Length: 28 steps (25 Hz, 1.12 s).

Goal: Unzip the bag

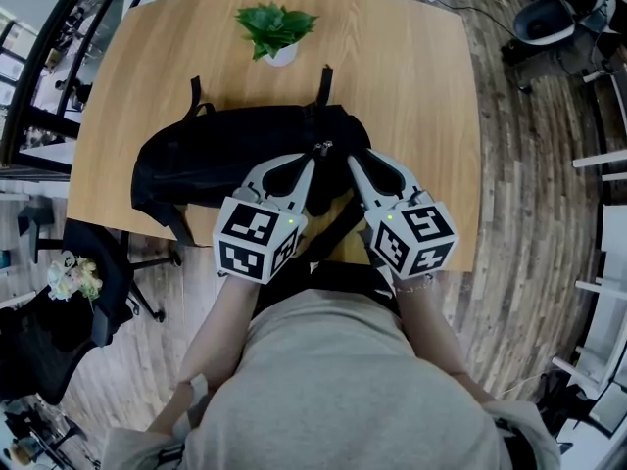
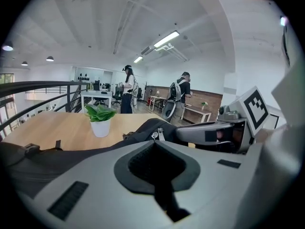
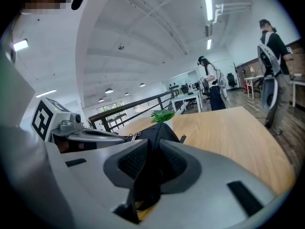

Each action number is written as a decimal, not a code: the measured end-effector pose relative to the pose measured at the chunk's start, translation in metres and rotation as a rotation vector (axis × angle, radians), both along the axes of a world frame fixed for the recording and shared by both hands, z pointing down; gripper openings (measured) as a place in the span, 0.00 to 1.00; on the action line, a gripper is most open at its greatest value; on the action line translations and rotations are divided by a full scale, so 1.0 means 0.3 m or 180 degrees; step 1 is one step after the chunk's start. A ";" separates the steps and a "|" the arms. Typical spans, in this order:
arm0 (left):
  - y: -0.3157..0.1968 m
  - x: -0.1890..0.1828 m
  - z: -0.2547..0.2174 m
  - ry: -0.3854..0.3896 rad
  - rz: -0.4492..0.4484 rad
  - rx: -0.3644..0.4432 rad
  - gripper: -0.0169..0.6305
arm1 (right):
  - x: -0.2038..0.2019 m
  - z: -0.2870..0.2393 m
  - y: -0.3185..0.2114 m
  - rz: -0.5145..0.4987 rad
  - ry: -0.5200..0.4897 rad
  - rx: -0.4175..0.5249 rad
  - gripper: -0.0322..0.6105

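A black bag (image 1: 225, 150) lies across the wooden table (image 1: 411, 86), with its straps toward the far side. Two silver zipper pulls (image 1: 321, 148) sit on its top near the middle. My left gripper (image 1: 313, 160) reaches in from the near edge. In the left gripper view its jaws (image 2: 155, 141) are closed together at the base of the zipper pulls (image 2: 157, 134). Right beside it, my right gripper (image 1: 353, 157) is on the bag's near right part. In the right gripper view, a fold of black bag fabric (image 3: 159, 130) is pinched between the jaws of the right gripper (image 3: 151, 142).
A small potted plant (image 1: 276, 29) stands at the table's far edge behind the bag. An office chair (image 1: 59, 292) is on the floor at the left and another (image 1: 549, 18) at the far right. People (image 2: 127, 87) stand far off in the room.
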<state>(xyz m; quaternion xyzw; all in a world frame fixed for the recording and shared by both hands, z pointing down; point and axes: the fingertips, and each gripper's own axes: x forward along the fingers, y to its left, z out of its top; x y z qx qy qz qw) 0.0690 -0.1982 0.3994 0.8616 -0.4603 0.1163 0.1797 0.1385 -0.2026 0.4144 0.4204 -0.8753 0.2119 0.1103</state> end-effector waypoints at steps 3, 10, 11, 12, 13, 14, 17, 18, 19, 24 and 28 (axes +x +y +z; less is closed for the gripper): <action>0.006 -0.013 -0.002 0.0013 0.0027 -0.0031 0.05 | 0.002 -0.002 0.002 0.0028 0.0006 -0.0012 0.18; 0.021 -0.040 -0.005 -0.0026 0.0165 -0.0072 0.05 | 0.004 0.000 0.007 0.0199 0.0001 -0.0023 0.17; 0.023 -0.045 -0.003 -0.0035 0.0182 -0.0079 0.05 | 0.003 0.001 0.007 0.0226 0.0002 -0.0022 0.17; 0.025 -0.052 -0.001 -0.0040 0.0194 -0.0088 0.05 | 0.002 0.002 0.007 0.0254 0.0000 -0.0023 0.17; 0.028 -0.058 0.001 -0.0040 0.0207 -0.0100 0.05 | 0.002 0.003 0.008 0.0282 -0.0003 -0.0025 0.17; 0.030 -0.064 0.001 -0.0039 0.0222 -0.0111 0.05 | 0.003 0.004 0.009 0.0309 -0.0004 -0.0026 0.17; 0.035 -0.085 -0.003 -0.0052 0.0262 -0.0128 0.05 | 0.009 0.002 0.011 0.0395 -0.0005 -0.0023 0.17; 0.036 -0.093 -0.004 -0.0054 0.0267 -0.0131 0.05 | 0.011 0.001 0.011 0.0423 -0.0007 -0.0020 0.17; 0.038 -0.103 -0.004 -0.0055 0.0270 -0.0135 0.05 | 0.012 0.001 0.011 0.0451 -0.0007 -0.0017 0.17; 0.045 -0.167 0.002 -0.0066 0.0243 -0.0169 0.05 | 0.022 0.004 0.009 0.0590 -0.0006 -0.0018 0.17; 0.053 -0.229 0.003 -0.0072 0.0184 -0.0178 0.05 | 0.029 0.005 0.010 0.0675 0.0021 -0.0014 0.17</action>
